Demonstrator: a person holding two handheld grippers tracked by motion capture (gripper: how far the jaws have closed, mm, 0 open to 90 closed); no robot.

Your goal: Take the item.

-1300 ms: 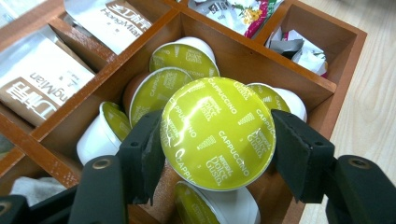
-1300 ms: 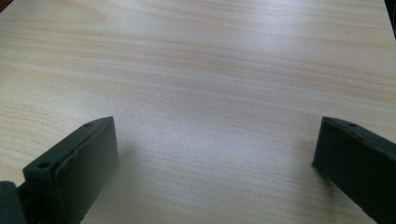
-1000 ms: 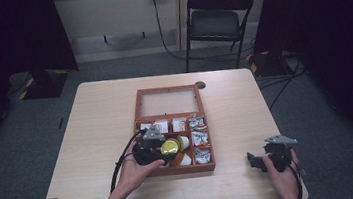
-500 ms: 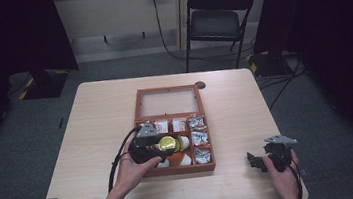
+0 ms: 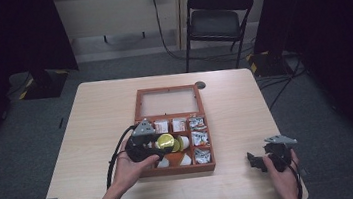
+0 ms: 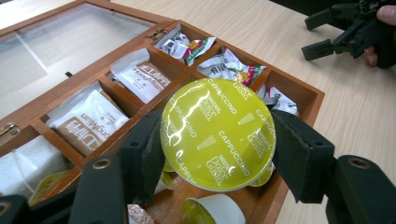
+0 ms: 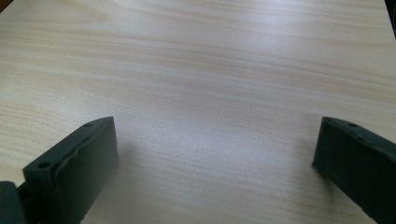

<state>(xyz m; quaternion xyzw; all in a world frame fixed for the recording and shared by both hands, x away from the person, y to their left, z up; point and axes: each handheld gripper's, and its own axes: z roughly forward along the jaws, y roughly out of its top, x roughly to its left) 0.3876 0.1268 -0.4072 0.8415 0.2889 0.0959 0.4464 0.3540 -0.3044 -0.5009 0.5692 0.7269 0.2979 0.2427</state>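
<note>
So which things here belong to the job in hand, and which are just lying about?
In the job:
- left gripper, shut on the capsule
- capsule, yellow-green foil lid, held above the box
- box, wooden, lid open, compartments with sachets and more capsules

Lying about:
- right gripper, open, idle on the table
- table
- chair behind it

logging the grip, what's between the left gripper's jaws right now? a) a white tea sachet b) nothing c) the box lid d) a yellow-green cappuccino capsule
d: the left gripper has its jaws pressed on both sides of the cappuccino capsule above the wooden box.
</note>
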